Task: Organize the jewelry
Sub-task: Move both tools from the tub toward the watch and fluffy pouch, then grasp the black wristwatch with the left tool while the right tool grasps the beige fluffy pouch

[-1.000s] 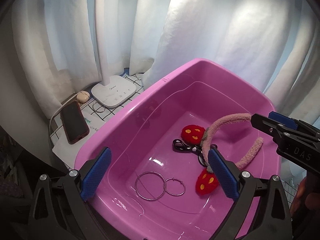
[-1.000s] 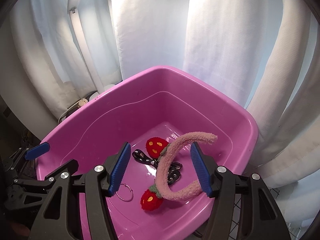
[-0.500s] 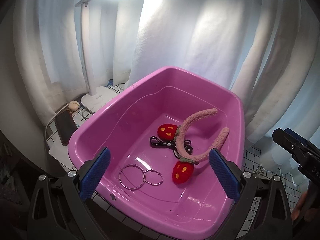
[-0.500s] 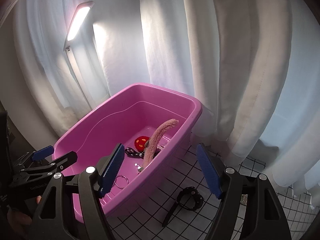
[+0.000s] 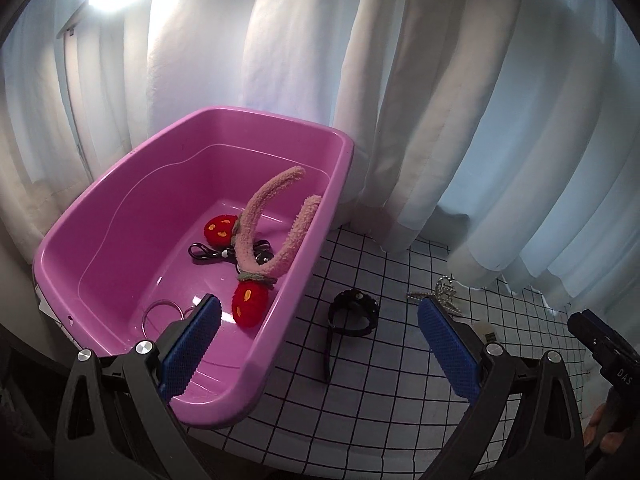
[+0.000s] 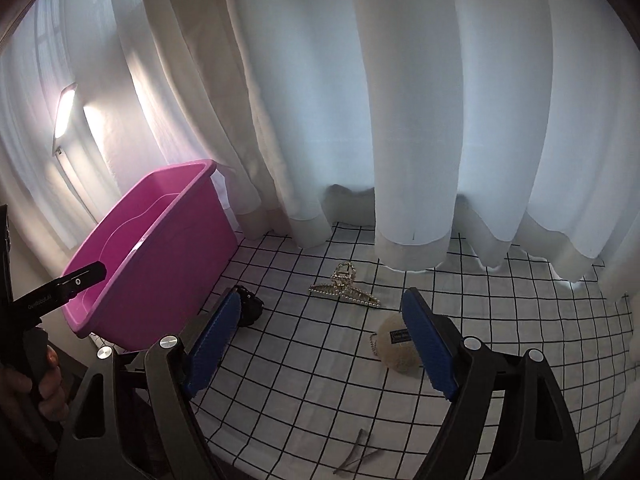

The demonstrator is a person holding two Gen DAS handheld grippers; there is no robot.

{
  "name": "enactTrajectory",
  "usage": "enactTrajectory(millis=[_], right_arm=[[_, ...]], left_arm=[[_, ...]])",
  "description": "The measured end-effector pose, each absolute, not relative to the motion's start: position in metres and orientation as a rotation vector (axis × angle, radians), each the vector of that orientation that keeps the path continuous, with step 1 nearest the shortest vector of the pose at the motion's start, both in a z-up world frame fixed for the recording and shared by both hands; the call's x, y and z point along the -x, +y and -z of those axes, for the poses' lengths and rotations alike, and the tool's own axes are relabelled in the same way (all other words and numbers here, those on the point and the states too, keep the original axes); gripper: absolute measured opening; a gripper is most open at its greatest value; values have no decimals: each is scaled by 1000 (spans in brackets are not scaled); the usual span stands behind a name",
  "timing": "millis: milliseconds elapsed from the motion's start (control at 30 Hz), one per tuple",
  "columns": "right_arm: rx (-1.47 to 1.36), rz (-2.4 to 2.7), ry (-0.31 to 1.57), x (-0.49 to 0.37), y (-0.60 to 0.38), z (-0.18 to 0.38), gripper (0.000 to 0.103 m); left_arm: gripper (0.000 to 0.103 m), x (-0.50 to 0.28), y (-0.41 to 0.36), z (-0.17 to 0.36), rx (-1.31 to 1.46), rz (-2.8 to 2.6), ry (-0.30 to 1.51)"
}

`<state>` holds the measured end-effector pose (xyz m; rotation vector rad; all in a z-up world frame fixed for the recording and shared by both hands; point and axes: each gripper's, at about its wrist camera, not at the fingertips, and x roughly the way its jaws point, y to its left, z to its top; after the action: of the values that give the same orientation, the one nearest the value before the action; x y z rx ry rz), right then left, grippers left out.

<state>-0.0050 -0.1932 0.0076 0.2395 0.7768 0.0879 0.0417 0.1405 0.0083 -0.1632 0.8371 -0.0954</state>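
A pink tub [image 5: 304, 280] [image 6: 168, 256] stands at the left on the checked cloth. In it lie a fuzzy pink headband [image 5: 276, 224] with red strawberry ends, a black strap [image 5: 208, 254] and silver hoop rings [image 5: 164, 308]. A black watch [image 5: 354, 312] [image 6: 250, 308] lies on the cloth beside the tub. A gold pearl hair claw [image 6: 344, 290] [image 5: 440, 294] and a cream fuzzy ball with a tag [image 6: 396, 346] lie further right. Bobby pins [image 6: 358, 458] lie near the front. My left gripper [image 5: 320, 344] is open and empty. My right gripper [image 6: 324, 344] is open and empty.
White curtains [image 6: 400, 100] hang along the back, down to the checked cloth [image 6: 320, 380]. A lit desk lamp [image 6: 64, 116] stands behind the tub at the left.
Both grippers have pulled back from over the tub and swung right. The headband stays in the tub. The watch, hair claw and fuzzy ball on the cloth have come into view.
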Motion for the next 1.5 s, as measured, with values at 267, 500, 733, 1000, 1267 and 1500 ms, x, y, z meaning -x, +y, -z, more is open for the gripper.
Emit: enactTrajectory(millis=[267,500,733,1000,1267,1500], right_arm=[[-313,17,826,33,-242,21,79],[-326,3,886,19,-244,51,79],[-333,-31,944,-11,-235,90,79],[-348,-36,996,-39,-234,123,79],[-338,-33,1017,-58,-228,141,79],[-297,-7,1057,-75,-217,153,79]], left_arm=[[97,-42,92,21,118,172,907],[97,-51,63,62,65,193,987],[97,-79,51,110,82,169,1063],[97,-114,50,144,78,115,1109],[97,-132,51,162,57,95,1120],[97,-141,50,172,15,101,1105]])
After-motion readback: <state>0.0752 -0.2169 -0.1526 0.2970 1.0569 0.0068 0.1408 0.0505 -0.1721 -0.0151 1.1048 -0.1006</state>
